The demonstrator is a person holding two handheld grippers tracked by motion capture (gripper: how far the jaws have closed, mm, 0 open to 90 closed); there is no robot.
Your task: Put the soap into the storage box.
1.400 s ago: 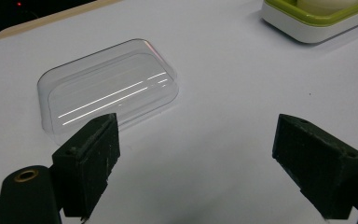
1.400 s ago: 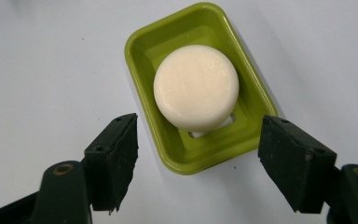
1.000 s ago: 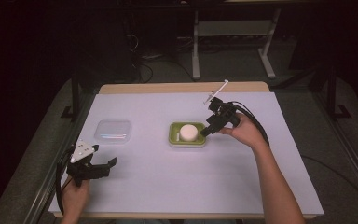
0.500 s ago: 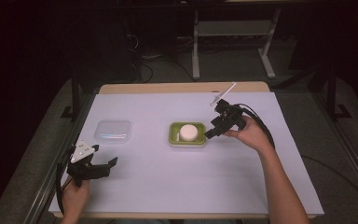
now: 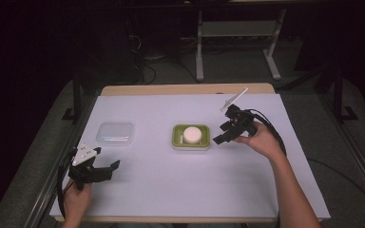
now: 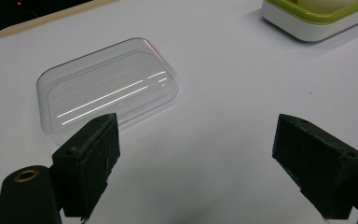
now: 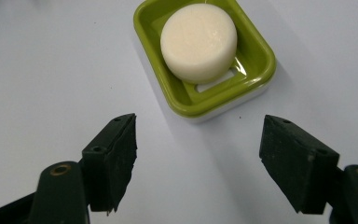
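High view: my right claw point(image 5: 222, 136) sits just beside the right edge of the green soap dish point(image 5: 191, 142), not touching it. Jaws apart, nothing between them; they have just been opening a little wider. Round white soap point(image 5: 192, 134) lies in the dish, which stands near the middle of the table point(image 5: 171, 190).

Right gripper view: dish rim point(image 7: 265, 60) ahead of my jaws, clear white surface between the pads and the dish. Soap point(image 7: 199, 42) sits toward the far end of the tray, a slotted drain showing beside it.

My left claw point(image 5: 105, 170) rests near the front left corner of the table, jaws wide, empty. Left gripper view: clear plastic lid point(image 6: 108, 87) lies flat just ahead of the left pad, apart from it; a corner of the dish point(image 6: 307, 23) shows at the top right.

Lid point(image 5: 116, 132) lies toward the left edge, well apart from the dish. Nothing stands between either claw and the dish.

Surface: white sheet over a wooden top, bare wood strip along the back edge. Room dark; grey floor, cables and a metal stand's legs point(image 5: 237, 47) behind the table.
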